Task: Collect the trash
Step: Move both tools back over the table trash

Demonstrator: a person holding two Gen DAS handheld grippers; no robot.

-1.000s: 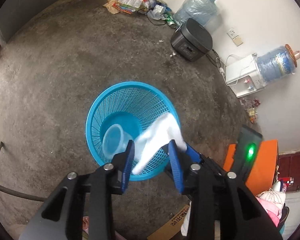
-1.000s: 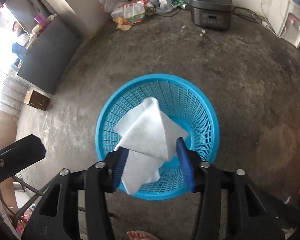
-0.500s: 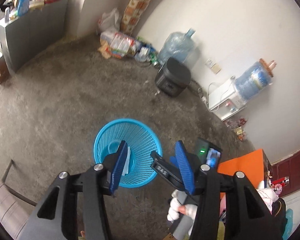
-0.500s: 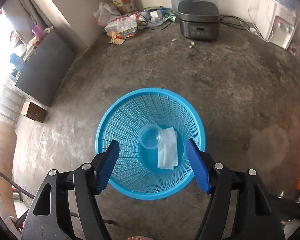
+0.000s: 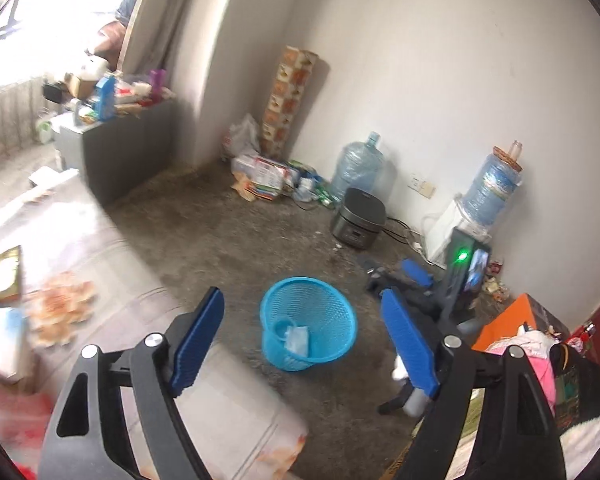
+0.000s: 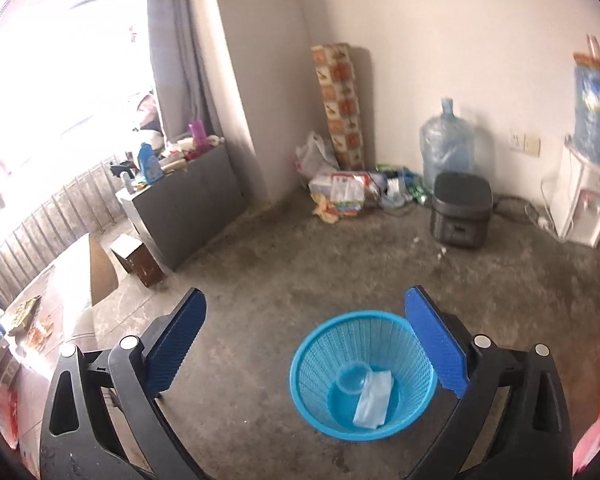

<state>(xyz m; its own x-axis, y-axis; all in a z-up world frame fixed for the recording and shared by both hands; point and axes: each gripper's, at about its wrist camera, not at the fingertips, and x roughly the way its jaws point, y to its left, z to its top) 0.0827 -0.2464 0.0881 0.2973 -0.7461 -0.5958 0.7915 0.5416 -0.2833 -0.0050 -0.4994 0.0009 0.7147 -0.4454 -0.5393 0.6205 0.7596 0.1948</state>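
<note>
A blue mesh basket [image 5: 339,304] [image 6: 315,344] stands on the concrete floor. Inside it lie a clear plastic cup [image 6: 353,377] [image 5: 280,326] and a white tissue [image 6: 373,398] [image 5: 298,337]. My left gripper [image 5: 301,320] hangs high above the floor, its jaws opening wide with nothing between them. My right gripper [image 6: 303,320] is also raised over the basket's near side, jaws opening, holding nothing. In the left wrist view the right gripper [image 5: 403,280] shows beyond the basket, with its green light. On the table at the left lie orange scraps [image 5: 62,312].
A cloth-covered table [image 5: 112,276] fills the left. A black rice cooker [image 6: 461,215], water jugs [image 6: 445,148], a white dispenser [image 6: 579,204] and a pile of bags [image 6: 343,190] line the far wall. A grey cabinet [image 6: 188,208] stands by the window. An orange box [image 5: 511,320] sits right.
Both grippers let go of white tissues into the basket, opened wide and rose well above it. The views tilted up to take in the room and the table.
</note>
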